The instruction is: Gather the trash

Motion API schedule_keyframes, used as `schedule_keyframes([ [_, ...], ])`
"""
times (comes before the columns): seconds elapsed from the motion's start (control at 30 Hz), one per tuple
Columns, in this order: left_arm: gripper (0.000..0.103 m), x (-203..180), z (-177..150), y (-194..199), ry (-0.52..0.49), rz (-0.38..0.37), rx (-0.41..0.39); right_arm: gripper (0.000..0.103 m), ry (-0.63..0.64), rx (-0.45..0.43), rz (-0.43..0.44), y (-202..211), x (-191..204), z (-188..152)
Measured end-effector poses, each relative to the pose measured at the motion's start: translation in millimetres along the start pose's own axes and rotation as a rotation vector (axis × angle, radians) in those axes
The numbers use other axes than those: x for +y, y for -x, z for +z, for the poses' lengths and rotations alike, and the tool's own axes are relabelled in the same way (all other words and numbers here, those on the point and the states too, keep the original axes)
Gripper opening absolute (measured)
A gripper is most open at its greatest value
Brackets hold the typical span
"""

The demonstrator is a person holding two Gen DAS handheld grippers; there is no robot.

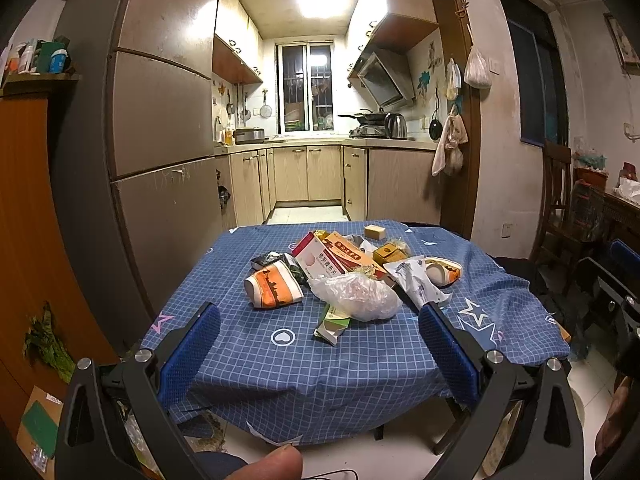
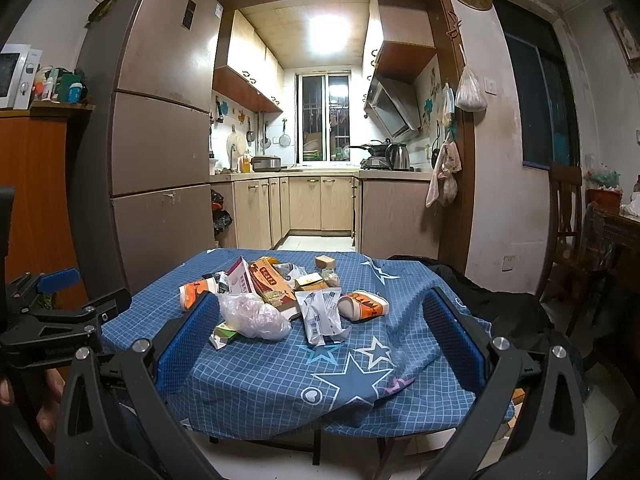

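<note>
Your thumb tip (image 1: 280, 458) sits at the bottom edge of the left wrist view, just below the left gripper (image 1: 319, 330), whose blue pads (image 1: 191, 354) stand wide apart and hold nothing, above the near edge of the table (image 1: 280, 384). On its blue checked cloth the trash lies heaped around the middle: a crushed orange-and-white paper cup (image 1: 273, 285) on the left side, a crumpled clear plastic bag (image 1: 356, 296) touching a small green box (image 1: 332, 324) nearest you, a red-and-white carton (image 1: 320, 258) behind them, and a white foil wrapper (image 1: 414, 278) with a second crushed cup (image 1: 442, 270) towards the right edge. A small tan block (image 1: 375, 232) sits alone near the far edge.

From the right wrist view, your right gripper (image 2: 320, 328) is likewise spread open and empty over the near edge. Between its pads (image 2: 452, 336) you see the same pile: plastic bag (image 2: 254, 314), green box (image 2: 224, 334), wrapper (image 2: 322, 312), the second cup (image 2: 362, 306), carton (image 2: 242, 278). The left gripper (image 2: 60, 280) shows off the table's left edge. Behind the table stands the refrigerator (image 2: 160, 140).
</note>
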State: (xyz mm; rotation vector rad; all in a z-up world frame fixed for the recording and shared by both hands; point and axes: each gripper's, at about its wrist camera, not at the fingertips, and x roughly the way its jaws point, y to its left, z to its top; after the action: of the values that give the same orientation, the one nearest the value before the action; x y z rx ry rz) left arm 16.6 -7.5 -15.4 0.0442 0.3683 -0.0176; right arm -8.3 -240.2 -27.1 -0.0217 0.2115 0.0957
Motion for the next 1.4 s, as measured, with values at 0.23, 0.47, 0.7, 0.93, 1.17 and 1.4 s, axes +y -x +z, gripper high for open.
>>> schedule_keyframes([
  [0.23,0.099,0,2,1,-0.001,0.001,0.003,0.098,0.001,0.003,0.004,0,1,1],
  [0.47,0.099,0,2,0,0.001,-0.001,0.008,0.098,0.003,0.007,0.004,0,2,1],
  [0.7,0.099,4,2,-8,0.018,-0.028,0.047,0.098,0.000,0.010,0.002,-2,3,0],
  [0.93,0.099,-3,-2,-8,-0.022,-0.026,0.019,0.098,0.002,0.017,0.008,-3,3,-3],
  [1.17,0.099,0,1,-5,-0.002,-0.020,-0.028,0.098,0.000,0.016,0.008,-4,1,-4],
  [1.4,0.099,1,4,1,-0.012,-0.010,-0.059,0.098,0.000,0.013,0.009,-4,-1,-2],
])
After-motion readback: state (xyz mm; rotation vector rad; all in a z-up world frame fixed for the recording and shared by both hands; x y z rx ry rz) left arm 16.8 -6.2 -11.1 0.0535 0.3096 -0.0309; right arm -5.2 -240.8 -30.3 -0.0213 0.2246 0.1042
